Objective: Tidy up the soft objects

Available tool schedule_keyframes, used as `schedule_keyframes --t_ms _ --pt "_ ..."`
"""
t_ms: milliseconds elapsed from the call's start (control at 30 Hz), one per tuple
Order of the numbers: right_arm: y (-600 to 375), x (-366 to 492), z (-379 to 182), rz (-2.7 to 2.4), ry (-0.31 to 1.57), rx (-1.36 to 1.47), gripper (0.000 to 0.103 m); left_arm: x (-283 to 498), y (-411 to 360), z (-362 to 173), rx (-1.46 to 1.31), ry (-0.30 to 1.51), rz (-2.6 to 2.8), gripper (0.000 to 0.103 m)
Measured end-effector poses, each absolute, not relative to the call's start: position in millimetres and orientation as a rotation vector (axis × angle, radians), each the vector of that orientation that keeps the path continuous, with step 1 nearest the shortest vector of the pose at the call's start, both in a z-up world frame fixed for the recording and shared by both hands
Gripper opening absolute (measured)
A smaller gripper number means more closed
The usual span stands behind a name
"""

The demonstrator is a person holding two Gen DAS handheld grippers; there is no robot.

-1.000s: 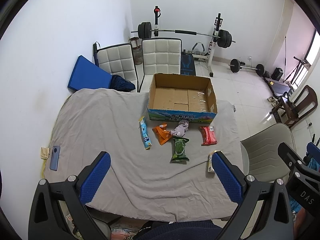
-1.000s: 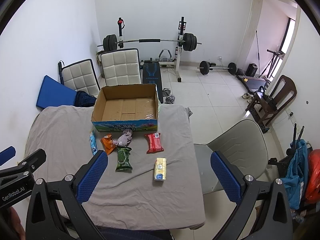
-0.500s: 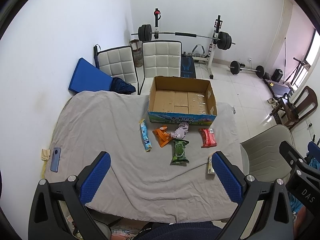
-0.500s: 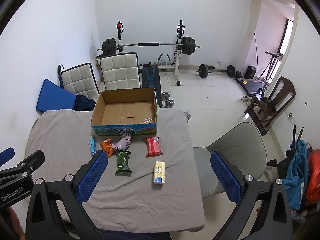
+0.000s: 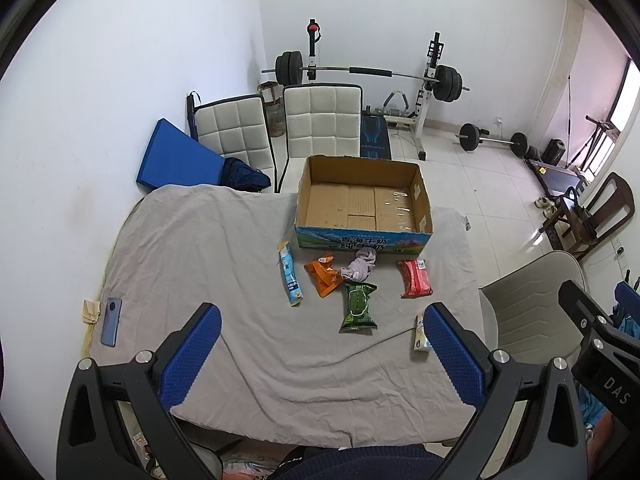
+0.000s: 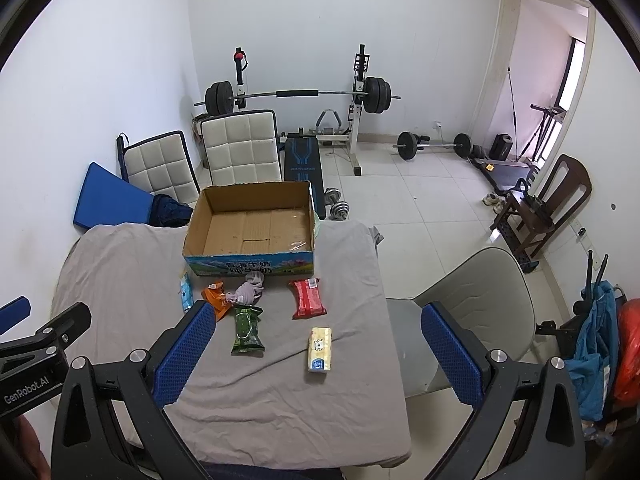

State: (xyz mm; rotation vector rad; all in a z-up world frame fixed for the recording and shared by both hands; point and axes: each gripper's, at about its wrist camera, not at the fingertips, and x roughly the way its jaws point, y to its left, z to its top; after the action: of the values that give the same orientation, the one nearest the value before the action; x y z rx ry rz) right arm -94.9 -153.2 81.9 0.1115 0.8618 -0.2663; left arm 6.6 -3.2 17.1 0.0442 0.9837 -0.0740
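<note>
An open, empty cardboard box [image 5: 362,204] [image 6: 252,224] stands at the far side of a table under a grey cloth [image 5: 224,272] [image 6: 120,272]. In front of it lie a light blue packet [image 5: 290,274], an orange packet [image 5: 323,275], a crumpled grey sock [image 5: 360,266] [image 6: 248,290], a green packet [image 5: 357,307] [image 6: 247,330], a red packet [image 5: 415,279] [image 6: 307,298] and a yellow tissue pack [image 6: 320,349] [image 5: 419,332]. My left gripper [image 5: 320,356] and right gripper [image 6: 312,356] are both open and empty, high above the near table edge.
A phone [image 5: 110,321] lies on the cloth at the left edge. A beige chair [image 6: 476,304] stands right of the table. Two white padded chairs [image 5: 320,120] and a blue mat [image 5: 176,158] are behind it. A barbell rack [image 6: 300,96] stands at the back wall.
Both grippers have drawn back and up a little, so the table and box look slightly farther away. Nothing on the table has moved.
</note>
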Motion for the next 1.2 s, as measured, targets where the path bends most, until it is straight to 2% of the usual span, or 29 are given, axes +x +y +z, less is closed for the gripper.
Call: schedule_keyframes --t_ms 200,400,633,800,933,1000,1033,1100,1133,1167,1200 --pt "-156 -96 81 -0.268 0.820 0.114 0.103 13 -5 19 0.045 0.989 -0.076 0.103" --pt "-176 -66 44 -0.269 0.960 0.161 0.103 44 -5 -13 0.042 1.043 -0.063 0.103" --pt "-221 -8 -91 -0.356 1.297 0.084 0.103 100 -10 -106 0.066 1.194 -0.037 0.103" --pt "-246 22 -184 -0.341 1.430 0.141 0.103 139 -24 -190 0.045 1.340 -0.068 0.103" --pt "-250 36 -247 -0.290 1.531 0.227 0.092 159 -40 -248 0.047 1.438 -0.075 0.103" --pt "-249 41 -276 -0.265 1.578 0.251 0.082 164 -50 -273 0.065 1.470 -0.071 0.103" --pt "-245 42 -290 -0.250 1.614 0.268 0.073 165 -54 -284 0.072 1.483 -0.075 0.103" --pt "-242 44 -313 -0.214 1.656 0.302 0.070 170 -61 -309 0.094 1.524 -0.073 0.103" --pt "-244 43 -323 -0.217 1.674 0.300 0.068 173 -64 -319 0.094 1.542 -0.077 0.103" --pt "-245 42 -329 -0.210 1.689 0.307 0.061 176 -67 -330 0.096 1.558 -0.075 0.103" --pt "-250 40 -334 -0.217 1.705 0.306 0.059 176 -69 -336 0.098 1.567 -0.073 0.103"
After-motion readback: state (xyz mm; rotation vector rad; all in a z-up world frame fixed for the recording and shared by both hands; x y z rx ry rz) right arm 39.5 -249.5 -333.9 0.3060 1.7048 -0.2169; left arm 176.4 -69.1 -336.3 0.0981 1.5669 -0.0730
